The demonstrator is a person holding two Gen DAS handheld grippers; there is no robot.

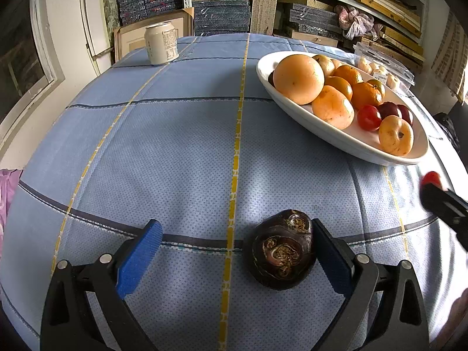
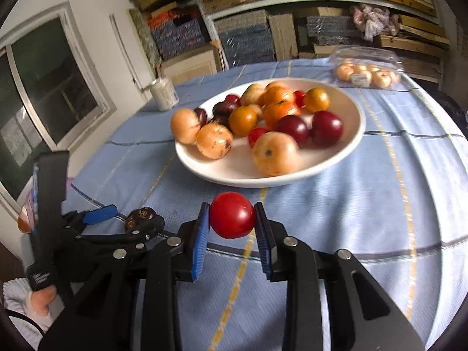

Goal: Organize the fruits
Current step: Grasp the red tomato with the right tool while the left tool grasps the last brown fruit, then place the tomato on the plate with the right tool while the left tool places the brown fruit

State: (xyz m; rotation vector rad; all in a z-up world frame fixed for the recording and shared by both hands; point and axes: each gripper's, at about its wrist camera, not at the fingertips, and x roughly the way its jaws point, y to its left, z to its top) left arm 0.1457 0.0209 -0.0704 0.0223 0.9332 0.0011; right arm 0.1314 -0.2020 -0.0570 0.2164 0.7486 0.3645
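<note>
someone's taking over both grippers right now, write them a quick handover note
Right gripper: shut on a red tomato, held short of the white plate.
Left gripper: open, low over the blue tablecloth; a dark water chestnut lies between its fingers, against the right pad, not gripped.
Done: most fruit already sits on the plate.
Left: place the tomato on the plate, then probably grip and move the chestnut.

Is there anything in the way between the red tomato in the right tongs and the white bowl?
Nothing visible. The tomato is held in the right tongs, and only bare blue tablecloth lies between it and the bowl's near rim.
</note>
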